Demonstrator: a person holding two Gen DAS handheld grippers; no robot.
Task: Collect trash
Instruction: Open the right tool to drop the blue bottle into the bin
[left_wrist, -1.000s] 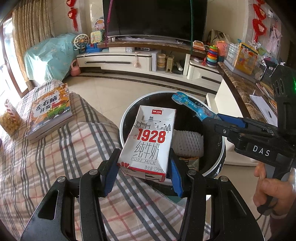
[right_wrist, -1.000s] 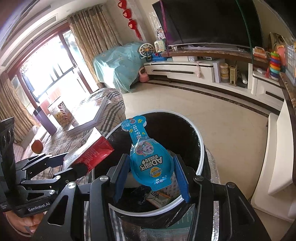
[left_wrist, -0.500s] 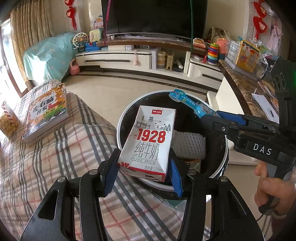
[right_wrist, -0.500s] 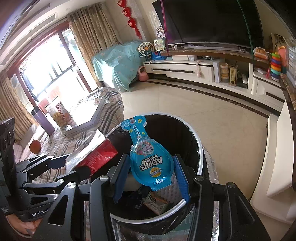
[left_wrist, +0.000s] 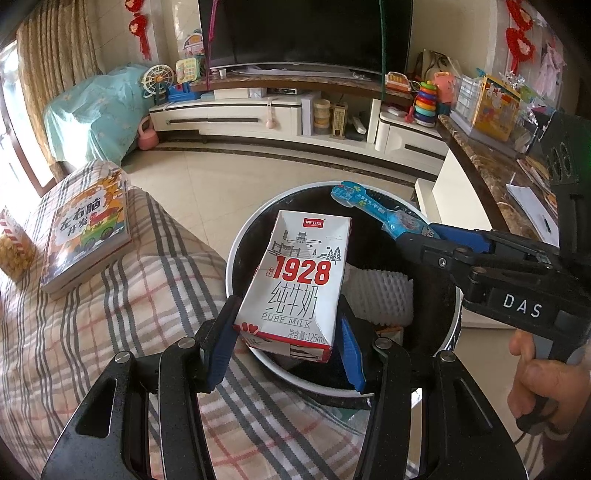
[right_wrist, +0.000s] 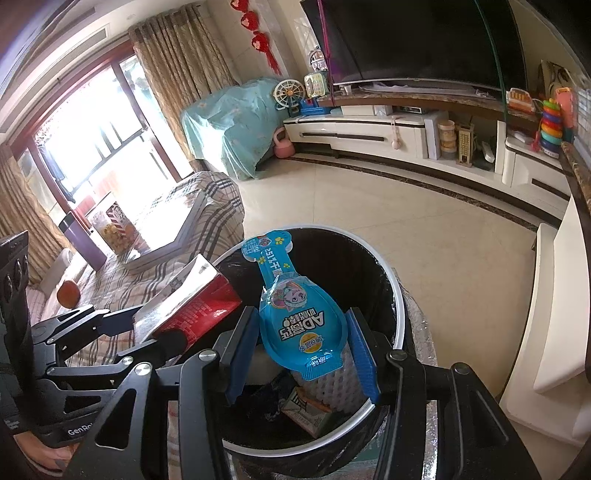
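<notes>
My left gripper (left_wrist: 284, 334) is shut on a white and red "1928" milk carton (left_wrist: 299, 277) and holds it over the near rim of a round black trash bin (left_wrist: 243, 236) with a white rim. My right gripper (right_wrist: 301, 350) is shut on a blue spoon-shaped snack package (right_wrist: 295, 310) and holds it above the bin's opening (right_wrist: 399, 306). The carton (right_wrist: 188, 299) and the left gripper also show at the left of the right wrist view. The package (left_wrist: 373, 210) shows in the left wrist view too. White foam netting (left_wrist: 384, 295) and a small carton (right_wrist: 306, 410) lie in the bin.
A plaid-covered surface (left_wrist: 110, 314) lies left of the bin, with a children's book (left_wrist: 86, 229) and a snack box (left_wrist: 13, 251) on it. A TV cabinet (left_wrist: 258, 114) stands across the tiled floor. A marble-topped counter (left_wrist: 491, 177) runs on the right.
Both grippers have moved a little further forward over the bin, each still holding its item. The carton now hangs more over the bin's rim.
</notes>
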